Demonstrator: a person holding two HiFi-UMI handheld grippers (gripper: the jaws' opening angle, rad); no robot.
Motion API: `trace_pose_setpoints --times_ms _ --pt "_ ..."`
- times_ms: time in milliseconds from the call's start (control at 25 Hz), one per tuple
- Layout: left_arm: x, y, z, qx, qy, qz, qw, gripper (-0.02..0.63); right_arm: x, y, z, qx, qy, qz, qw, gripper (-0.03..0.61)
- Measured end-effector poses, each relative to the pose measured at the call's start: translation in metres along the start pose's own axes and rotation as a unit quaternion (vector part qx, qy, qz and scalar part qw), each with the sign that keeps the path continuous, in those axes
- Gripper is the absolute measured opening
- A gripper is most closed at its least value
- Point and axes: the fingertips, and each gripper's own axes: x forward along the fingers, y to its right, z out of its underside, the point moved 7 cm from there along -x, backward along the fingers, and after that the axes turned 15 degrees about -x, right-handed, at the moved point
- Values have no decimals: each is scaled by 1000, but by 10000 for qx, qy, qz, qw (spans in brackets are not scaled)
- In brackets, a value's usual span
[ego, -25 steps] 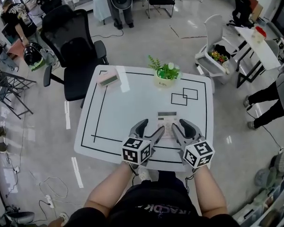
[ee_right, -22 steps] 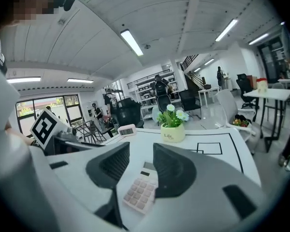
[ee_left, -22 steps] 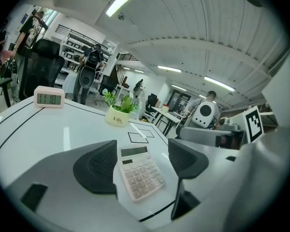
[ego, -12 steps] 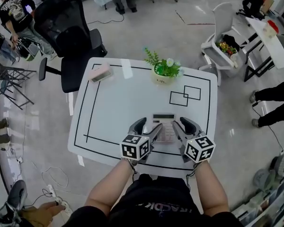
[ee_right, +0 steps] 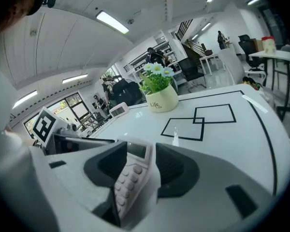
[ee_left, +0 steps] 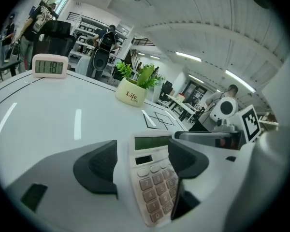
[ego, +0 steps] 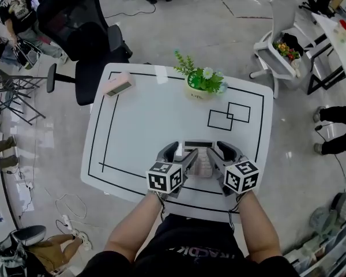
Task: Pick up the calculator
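A pale calculator (ego: pixel 202 158) with a green display lies flat near the front edge of the white table (ego: pixel 138 137). My left gripper (ego: pixel 181 153) and right gripper (ego: pixel 219 150) flank it from the near side, low over the table. In the left gripper view the calculator (ee_left: pixel 152 178) lies between the wide jaws of the left gripper (ee_left: pixel 140 161), clear of the left pad. The right gripper view shows the calculator (ee_right: pixel 130 173) between the jaws of the right gripper (ee_right: pixel 137 166), which are opening, with a gap on the right side.
A potted plant (ego: pixel 202 88) stands at the table's far edge, a small pink clock (ego: pixel 116 85) at the far left corner. Black tape squares (ego: pixel 228 115) mark the right side. A black office chair (ego: pixel 83 39) is behind the table, and people stand around the room.
Both grippers have sunk toward the table and slid forward so their jaws now straddle the calculator. The right jaws stand wider than before.
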Motion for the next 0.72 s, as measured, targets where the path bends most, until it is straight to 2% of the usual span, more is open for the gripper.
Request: trace_pose_setpoints --times_ms 440,600,720 --pt "14 -6 4 -101 -115 -83 9998 319 19 1 9 10 -302 -266 9992 190" --pt "17 -8 6 -120 -159 -93 9998 319 26 -3 8 -117 -428 -261 9987 190" --pt "20 -6 6 12 -241 -115 9996 306 30 -5 9 -270 -599 -150 9977 190"
